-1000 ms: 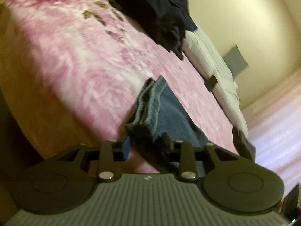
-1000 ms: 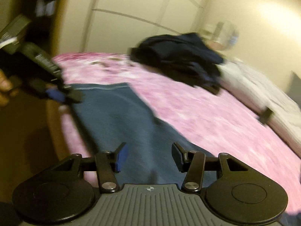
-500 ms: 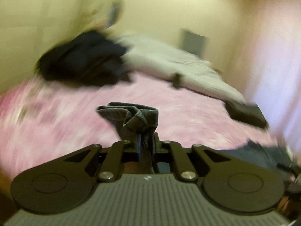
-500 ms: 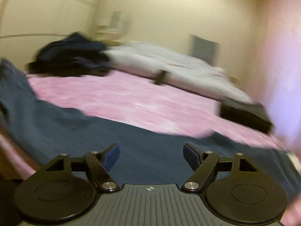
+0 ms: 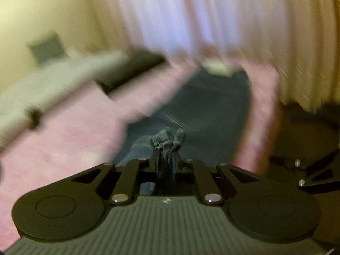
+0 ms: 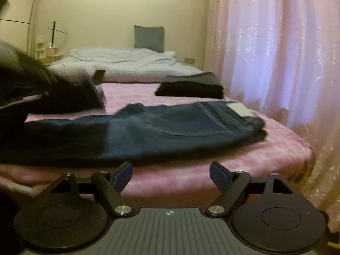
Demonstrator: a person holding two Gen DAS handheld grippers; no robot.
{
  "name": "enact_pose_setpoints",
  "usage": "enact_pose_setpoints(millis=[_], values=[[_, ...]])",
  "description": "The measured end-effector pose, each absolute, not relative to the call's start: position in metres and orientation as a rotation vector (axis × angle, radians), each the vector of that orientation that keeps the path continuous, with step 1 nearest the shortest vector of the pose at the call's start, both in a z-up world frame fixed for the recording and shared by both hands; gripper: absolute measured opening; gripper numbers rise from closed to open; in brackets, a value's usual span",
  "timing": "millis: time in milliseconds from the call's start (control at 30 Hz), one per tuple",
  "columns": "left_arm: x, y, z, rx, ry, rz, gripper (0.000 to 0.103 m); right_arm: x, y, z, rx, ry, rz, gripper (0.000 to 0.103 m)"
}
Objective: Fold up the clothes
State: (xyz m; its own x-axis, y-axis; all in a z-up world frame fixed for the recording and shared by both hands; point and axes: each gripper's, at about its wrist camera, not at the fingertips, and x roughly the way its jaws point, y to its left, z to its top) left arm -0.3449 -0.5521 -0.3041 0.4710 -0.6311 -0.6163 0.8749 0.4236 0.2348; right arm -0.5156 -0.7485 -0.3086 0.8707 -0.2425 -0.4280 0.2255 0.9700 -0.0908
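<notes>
A pair of dark blue jeans (image 6: 170, 127) lies across the pink bedspread (image 6: 212, 163), waistband and white label to the right. My left gripper (image 5: 166, 159) is shut on the bunched hem of the jeans (image 5: 167, 140) and holds it over the rest of the jeans (image 5: 212, 106). Its view is blurred. My right gripper (image 6: 171, 173) is open and empty, low in front of the bed edge, apart from the jeans. The left gripper shows as a dark blur at the left of the right wrist view (image 6: 63, 93).
A folded dark stack (image 6: 191, 85) sits on the bedspread behind the jeans. A white bed (image 6: 127, 63) with a grey pillow (image 6: 148, 36) lies beyond. Pink curtains (image 6: 276, 53) hang on the right. The right gripper's body shows at the right edge of the left wrist view (image 5: 308, 172).
My left gripper has shut on the jeans hem and swung it right, over toward the waistband end. My right gripper has turned right and dropped below the bed edge, still open.
</notes>
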Motion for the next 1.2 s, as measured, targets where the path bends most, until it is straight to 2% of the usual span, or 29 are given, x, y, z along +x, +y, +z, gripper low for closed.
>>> enact_pose_setpoints(millis=[33,67,133,400,533,567,600,667,867,1100,1200], values=[[-0.348,-0.566,-0.319,0.607,0.523,-1.014,0.015,-0.52,-0.75,-0.307,-0.044,0.455,-0.249,0.091],[-0.351,-0.569,-0.327,0.611,0.541,-1.039,0.025,-0.523,-0.751,-0.306,-0.047,0.454,-0.244,0.092],[-0.356,-0.56,-0.328,0.572,0.544,-1.089,0.033,-0.524,-0.75,-0.304,-0.052,0.454,-0.226,0.092],[-0.323,-0.452,-0.278,0.206,0.581,-1.135,0.032,-0.497,-0.726,-0.297,-0.015,0.446,-0.052,0.091],[-0.293,-0.406,-0.268,0.2,0.592,-0.952,0.032,-0.466,-0.709,-0.29,0.089,0.452,0.062,0.091],[-0.282,-0.397,-0.271,0.203,0.616,-0.908,0.032,-0.458,-0.704,-0.288,0.109,0.451,0.087,0.087],[-0.273,-0.39,-0.276,0.206,0.641,-0.87,0.031,-0.449,-0.698,-0.286,0.122,0.45,0.11,0.072],[-0.259,-0.382,-0.29,0.226,0.693,-0.831,0.031,-0.432,-0.687,-0.286,0.126,0.452,0.151,0.065],[-0.246,-0.388,-0.338,0.322,0.793,-0.812,0.032,-0.403,-0.671,-0.327,0.087,0.603,0.217,0.064],[-0.246,-0.368,-0.309,0.224,0.724,-0.846,0.031,-0.433,-0.683,-0.296,0.088,0.548,0.155,0.065],[-0.239,-0.363,-0.3,0.201,0.694,-0.858,0.032,-0.439,-0.705,-0.299,0.213,0.578,0.073,0.066]])
